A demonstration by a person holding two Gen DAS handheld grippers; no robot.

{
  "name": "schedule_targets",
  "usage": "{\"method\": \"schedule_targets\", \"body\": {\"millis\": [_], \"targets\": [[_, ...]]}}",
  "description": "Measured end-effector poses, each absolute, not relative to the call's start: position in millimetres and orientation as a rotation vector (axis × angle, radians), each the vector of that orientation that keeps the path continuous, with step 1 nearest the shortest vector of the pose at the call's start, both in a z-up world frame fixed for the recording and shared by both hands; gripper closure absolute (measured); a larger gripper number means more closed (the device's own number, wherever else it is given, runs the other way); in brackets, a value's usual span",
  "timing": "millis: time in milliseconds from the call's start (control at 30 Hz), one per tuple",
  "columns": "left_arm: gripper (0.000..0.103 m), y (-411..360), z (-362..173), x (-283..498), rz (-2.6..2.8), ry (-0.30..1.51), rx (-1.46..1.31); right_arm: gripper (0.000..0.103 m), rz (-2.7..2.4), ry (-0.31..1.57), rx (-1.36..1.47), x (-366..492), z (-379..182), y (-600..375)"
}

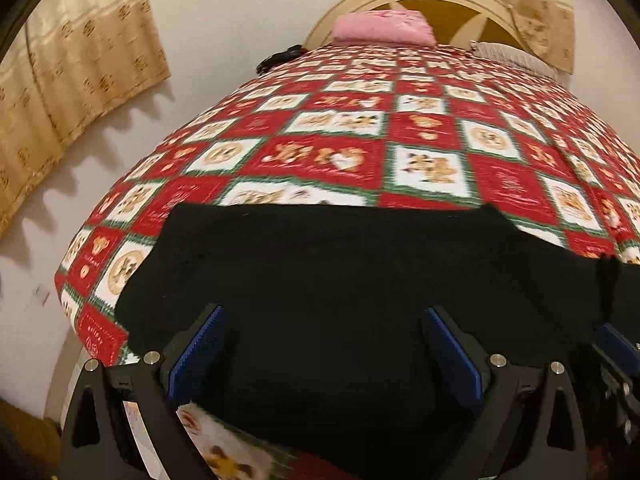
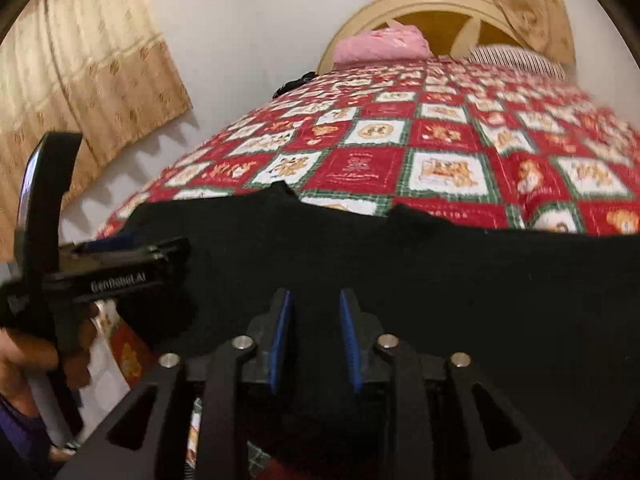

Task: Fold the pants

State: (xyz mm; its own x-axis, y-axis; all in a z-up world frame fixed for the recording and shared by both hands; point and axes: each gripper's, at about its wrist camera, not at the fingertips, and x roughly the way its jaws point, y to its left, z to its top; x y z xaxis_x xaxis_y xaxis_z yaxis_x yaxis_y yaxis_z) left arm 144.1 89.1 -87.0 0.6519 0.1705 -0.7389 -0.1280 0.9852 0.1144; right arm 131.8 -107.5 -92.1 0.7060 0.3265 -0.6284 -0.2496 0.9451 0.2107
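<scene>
Black pants (image 1: 340,264) lie spread across the near end of a bed, also seen in the right wrist view (image 2: 440,272). My left gripper (image 1: 323,309) hovers over them, open wide with nothing between its blue pads (image 1: 200,344). In the right wrist view it shows from the side as the left gripper (image 2: 176,252), held by a hand (image 2: 32,356) at the pants' left part. My right gripper (image 2: 314,294) is open by a narrow gap just above the dark cloth; its pads (image 2: 280,332) press on nothing that I can see. Part of the right gripper (image 1: 612,344) shows at the left wrist view's right edge.
The bed carries a red, white and green patchwork quilt (image 1: 400,128). A pink folded cloth or pillow (image 1: 384,28) and a striped pillow (image 2: 516,58) lie by the cream headboard (image 2: 432,4). A small dark object (image 1: 280,58) sits at the bed's left edge. Tan curtains (image 1: 76,60) hang on the white wall.
</scene>
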Motion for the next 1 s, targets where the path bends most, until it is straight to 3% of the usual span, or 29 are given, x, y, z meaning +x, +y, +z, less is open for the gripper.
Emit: {"method": "schedule_targets", "body": {"millis": [133,400,800,1000], "targets": [[0.003,113,-82,142,0.247,0.825,0.063,0.053,0.323,0.707,0.067,129,-93,-99],[0.003,172,-79,136,0.422,0.833,-0.025,0.05,0.341,0.701,0.101,134,-93,-101],[0.003,177,-102,143,0.413,0.897,-0.108,0.049,0.349,0.717,0.1,135,-93,-99],[0.004,190,-108,140,0.369,0.884,-0.235,0.043,0.356,0.721,0.095,136,-92,-96]]}}
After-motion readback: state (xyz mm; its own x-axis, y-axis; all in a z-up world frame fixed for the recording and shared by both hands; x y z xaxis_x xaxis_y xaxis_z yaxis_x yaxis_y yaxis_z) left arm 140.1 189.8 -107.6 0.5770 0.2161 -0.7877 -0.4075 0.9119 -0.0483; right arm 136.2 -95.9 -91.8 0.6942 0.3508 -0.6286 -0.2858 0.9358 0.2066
